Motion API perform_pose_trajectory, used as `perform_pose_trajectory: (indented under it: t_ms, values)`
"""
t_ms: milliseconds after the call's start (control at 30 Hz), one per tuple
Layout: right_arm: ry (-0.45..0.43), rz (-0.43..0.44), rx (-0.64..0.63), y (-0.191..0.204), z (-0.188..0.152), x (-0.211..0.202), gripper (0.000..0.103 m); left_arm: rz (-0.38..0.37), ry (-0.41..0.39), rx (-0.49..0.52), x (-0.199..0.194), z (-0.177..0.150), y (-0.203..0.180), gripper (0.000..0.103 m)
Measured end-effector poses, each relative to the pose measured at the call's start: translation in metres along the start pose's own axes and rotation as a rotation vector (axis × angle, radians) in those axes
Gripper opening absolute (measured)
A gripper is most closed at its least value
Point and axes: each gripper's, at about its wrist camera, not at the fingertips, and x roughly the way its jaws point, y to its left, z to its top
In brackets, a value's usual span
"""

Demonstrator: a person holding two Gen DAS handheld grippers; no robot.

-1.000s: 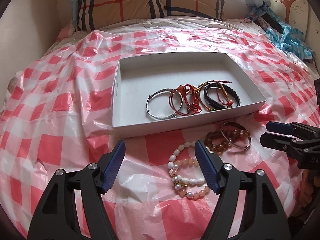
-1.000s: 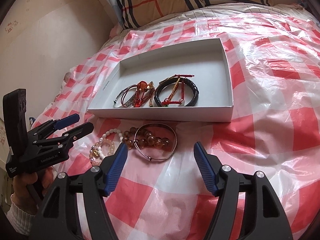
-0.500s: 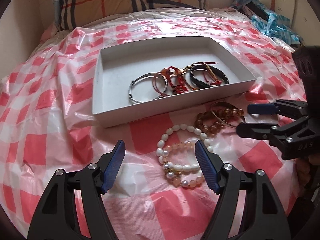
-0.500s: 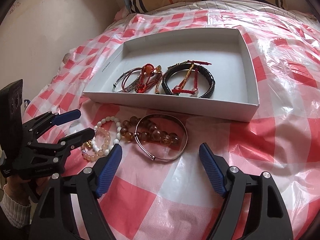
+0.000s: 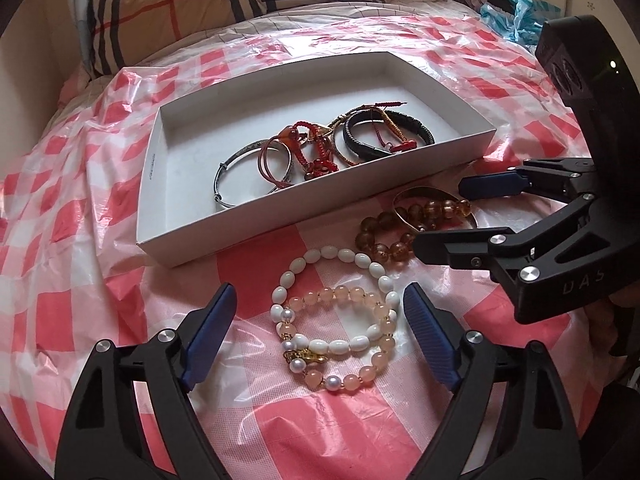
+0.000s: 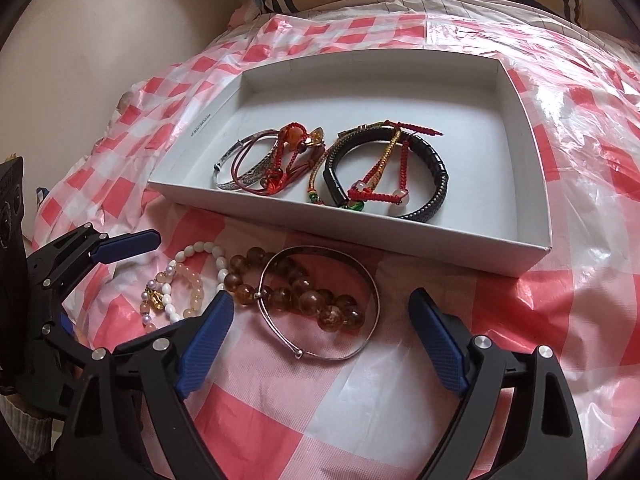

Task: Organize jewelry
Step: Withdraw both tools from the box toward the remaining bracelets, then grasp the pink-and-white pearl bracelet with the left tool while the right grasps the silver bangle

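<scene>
Nearest the left wrist camera, the left gripper (image 5: 320, 332) hovers with its blue pads spread wide; its jaws have just been opening, and the white bead bracelet (image 5: 332, 300) and the pink bead bracelet (image 5: 352, 344) lie overlapped on the cloth between them, touched by neither pad. Both bracelets rest on the red-and-white checked plastic sheet (image 5: 72, 280) that covers the bed.

To their right, the right gripper (image 6: 320, 336) is likewise spread apart, its jaws having just been opening, pressing on nothing. Between its pads lie the thin silver bangle (image 6: 320, 308) and the amber bead bracelet (image 6: 304, 296), the bead string crossing through the bangle's ring. The amber beads lie just beside the white beads on the sheet.

Just beyond these loose pieces sits the shallow white box (image 6: 536, 200), its near wall close to the bangle. Inside, toward the near side, lie a patterned silver bangle (image 6: 244, 160), a tangle of red cord bracelets (image 6: 288, 152), and farther right a black braided bracelet (image 6: 424, 164) with red and gold cords draped across it. The far half of the box floor is bare.

Beyond the box the sheet runs up to a plaid pillow (image 5: 192, 4) at the head of the bed.
</scene>
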Motion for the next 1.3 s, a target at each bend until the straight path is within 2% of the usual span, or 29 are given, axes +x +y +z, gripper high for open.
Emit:
perform_pose_trajectory:
  t_ms: [200, 233, 267, 333, 367, 433, 667, 733, 867, 900, 933, 967, 1033, 1100, 1300]
  values:
    - [-0.001, -0.017, -0.038, 0.005, 0.001, 0.005, 0.086, -0.011, 0.026, -0.001, 0.015, 0.004, 0.001, 0.082]
    - [-0.006, -0.018, -0.041, 0.006, 0.0, 0.005, 0.083, -0.02, 0.025, -0.003, 0.015, 0.004, 0.002, 0.079]
    - [-0.01, -0.019, -0.041, 0.005, 0.0, 0.005, 0.076, -0.035, 0.02, -0.01, 0.014, 0.004, 0.003, 0.074]
    - [-0.02, -0.017, -0.032, 0.003, -0.001, 0.003, 0.066, -0.055, 0.013, -0.038, 0.012, 0.003, 0.008, 0.056]
    - [-0.023, -0.01, -0.027, 0.003, -0.001, 0.003, 0.062, -0.061, 0.011, -0.06, 0.011, 0.003, 0.012, 0.053]
    - [-0.025, -0.009, -0.022, 0.002, -0.002, 0.002, 0.062, -0.087, 0.007, -0.099, 0.008, 0.001, 0.018, 0.045]
    - [-0.031, -0.003, -0.018, 0.002, -0.004, -0.001, 0.062, -0.146, 0.016, -0.133, -0.005, -0.016, 0.029, 0.046]
    - [-0.026, -0.012, -0.022, 0.002, -0.005, 0.001, 0.063, -0.144, 0.023, -0.119, -0.005, -0.018, 0.028, 0.051]
    - [-0.021, -0.02, -0.039, 0.005, -0.005, 0.003, 0.065, -0.12, 0.015, -0.101, -0.005, -0.02, 0.023, 0.052]
    - [-0.026, -0.018, -0.036, 0.004, -0.006, 0.003, 0.065, -0.119, 0.011, -0.109, -0.005, -0.021, 0.023, 0.05]
    - [-0.033, -0.017, -0.029, 0.003, -0.006, 0.002, 0.061, -0.119, 0.005, -0.121, -0.007, -0.022, 0.025, 0.041]
    - [-0.04, -0.01, -0.022, 0.002, -0.007, 0.0, 0.061, -0.13, 0.002, -0.143, -0.008, -0.023, 0.029, 0.037]
    - [-0.059, -0.006, -0.004, -0.001, -0.009, -0.004, 0.061, -0.157, -0.002, -0.184, -0.012, -0.025, 0.037, 0.021]
    - [-0.08, -0.003, 0.016, -0.003, -0.013, -0.01, 0.061, -0.173, -0.007, -0.21, -0.018, -0.028, 0.044, 0.014]
    - [-0.115, 0.001, 0.053, -0.008, -0.029, -0.028, 0.061, -0.196, -0.026, -0.223, -0.037, -0.034, 0.05, 0.013]
